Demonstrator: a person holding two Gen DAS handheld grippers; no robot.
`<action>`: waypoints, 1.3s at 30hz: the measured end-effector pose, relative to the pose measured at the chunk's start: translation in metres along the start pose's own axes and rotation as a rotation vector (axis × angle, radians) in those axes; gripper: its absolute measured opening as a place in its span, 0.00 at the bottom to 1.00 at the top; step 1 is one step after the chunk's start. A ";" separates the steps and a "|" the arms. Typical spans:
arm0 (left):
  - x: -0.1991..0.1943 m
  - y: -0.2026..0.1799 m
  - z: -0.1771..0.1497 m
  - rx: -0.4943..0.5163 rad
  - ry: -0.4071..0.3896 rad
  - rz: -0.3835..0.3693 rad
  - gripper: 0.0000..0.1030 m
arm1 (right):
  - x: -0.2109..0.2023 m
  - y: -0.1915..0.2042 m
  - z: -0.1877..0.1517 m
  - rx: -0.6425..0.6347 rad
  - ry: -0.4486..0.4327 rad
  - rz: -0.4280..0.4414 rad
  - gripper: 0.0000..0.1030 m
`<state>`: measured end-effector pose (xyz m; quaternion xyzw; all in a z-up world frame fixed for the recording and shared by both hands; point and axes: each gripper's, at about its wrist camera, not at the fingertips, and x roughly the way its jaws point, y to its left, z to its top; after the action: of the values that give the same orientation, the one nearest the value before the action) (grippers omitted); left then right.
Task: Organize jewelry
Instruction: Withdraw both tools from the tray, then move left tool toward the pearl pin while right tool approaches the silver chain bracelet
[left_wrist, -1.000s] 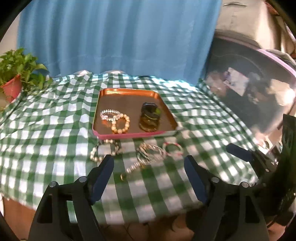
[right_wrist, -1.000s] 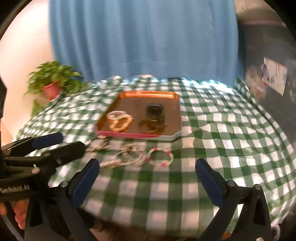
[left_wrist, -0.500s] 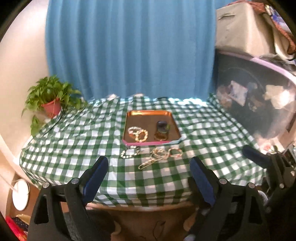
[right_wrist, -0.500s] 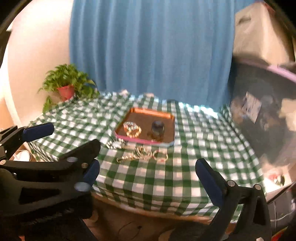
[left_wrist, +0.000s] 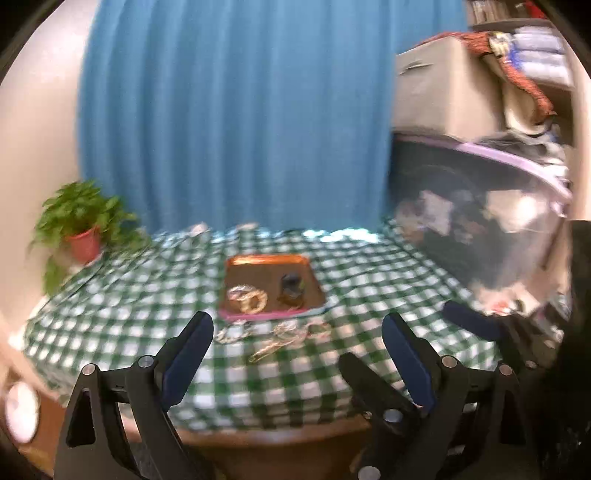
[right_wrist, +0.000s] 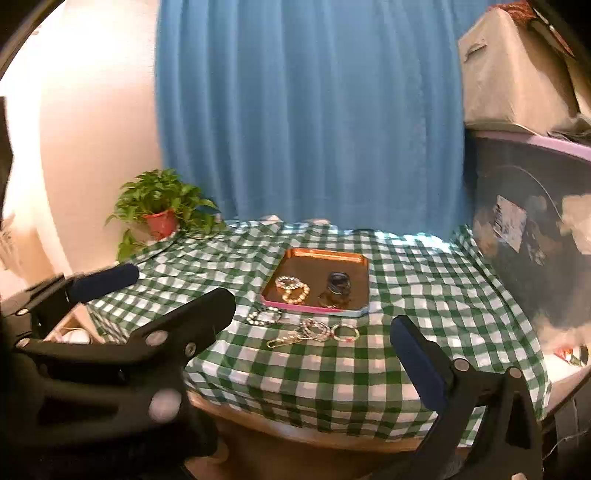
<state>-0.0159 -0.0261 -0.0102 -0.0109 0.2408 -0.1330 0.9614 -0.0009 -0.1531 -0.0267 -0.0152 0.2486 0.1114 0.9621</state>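
Observation:
An orange tray (right_wrist: 325, 254) with a pink front rim sits mid-table on the green checked cloth; it also shows in the left wrist view (left_wrist: 267, 260). In it lie beaded bracelets (right_wrist: 292, 289) and a dark stack of bangles (right_wrist: 338, 288). In front of the tray on the cloth lie a bead bracelet (right_wrist: 264, 316), a gold clip (right_wrist: 286, 339), a tangled bracelet (right_wrist: 314, 329) and a small ring bracelet (right_wrist: 345, 332). My left gripper (left_wrist: 297, 343) and right gripper (right_wrist: 314, 354) are both open and empty, held back off the table's front edge.
A potted plant in a red pot (right_wrist: 160, 218) stands at the table's back left. A blue curtain (right_wrist: 306, 110) hangs behind. A dark bin with a purple rim (right_wrist: 535, 229) and a beige box (right_wrist: 513, 66) stand at the right. The left gripper's frame (right_wrist: 110, 350) fills the lower left.
Both grippers have pulled back and up from the table, so the tray and jewelry look much smaller. The jewelry has not moved. Both grippers stay open.

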 end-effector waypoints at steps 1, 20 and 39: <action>0.003 0.003 -0.004 -0.012 0.007 -0.049 0.94 | 0.001 -0.002 -0.002 0.005 -0.004 0.001 1.00; 0.120 0.022 -0.050 -0.011 0.192 0.061 1.00 | 0.104 -0.055 -0.062 0.105 0.171 -0.029 1.00; 0.265 0.084 -0.098 0.069 0.379 0.008 0.55 | 0.220 -0.106 -0.066 0.100 0.185 0.186 0.64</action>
<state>0.1844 -0.0102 -0.2259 0.0485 0.4128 -0.1370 0.8991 0.1782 -0.2165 -0.1931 0.0455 0.3417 0.1855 0.9202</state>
